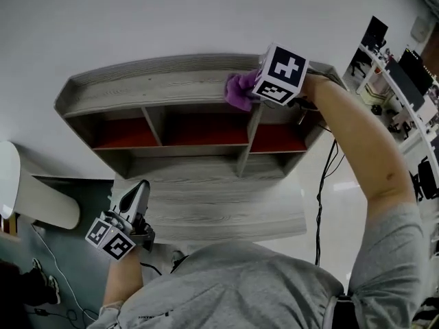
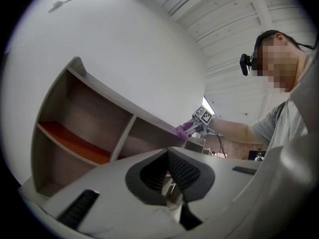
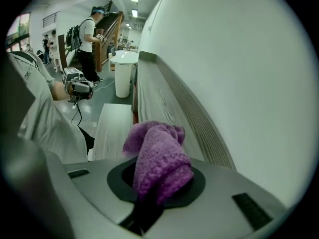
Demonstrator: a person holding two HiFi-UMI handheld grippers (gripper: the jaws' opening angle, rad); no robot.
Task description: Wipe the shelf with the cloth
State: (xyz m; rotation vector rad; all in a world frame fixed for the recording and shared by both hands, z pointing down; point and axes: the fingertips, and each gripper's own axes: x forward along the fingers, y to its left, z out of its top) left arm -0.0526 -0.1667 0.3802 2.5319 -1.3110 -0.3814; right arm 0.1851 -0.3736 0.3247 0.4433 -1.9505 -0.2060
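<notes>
A grey wooden shelf unit [image 1: 151, 84] with red inner boards stands against a white wall. On its top board lies a purple cloth [image 1: 239, 91], pressed there by my right gripper [image 1: 251, 94], which is shut on it. In the right gripper view the cloth [image 3: 157, 153] bulges out of the right gripper [image 3: 154, 183] over the top board [image 3: 154, 98]. My left gripper [image 1: 137, 196] hangs low at the left in front of the unit, shut and holding nothing. The left gripper view shows the left gripper [image 2: 169, 176] with its jaws together, the shelf unit [image 2: 99, 91] and the far cloth [image 2: 182, 129].
A wide grey ledge [image 1: 226, 211] juts out at the unit's base. A white round table [image 1: 27, 197] stands to the left. A black cable [image 1: 321, 197] hangs under my right arm. Desks with monitors [image 1: 405, 81] are at the far right. A person [image 3: 89, 44] stands far behind.
</notes>
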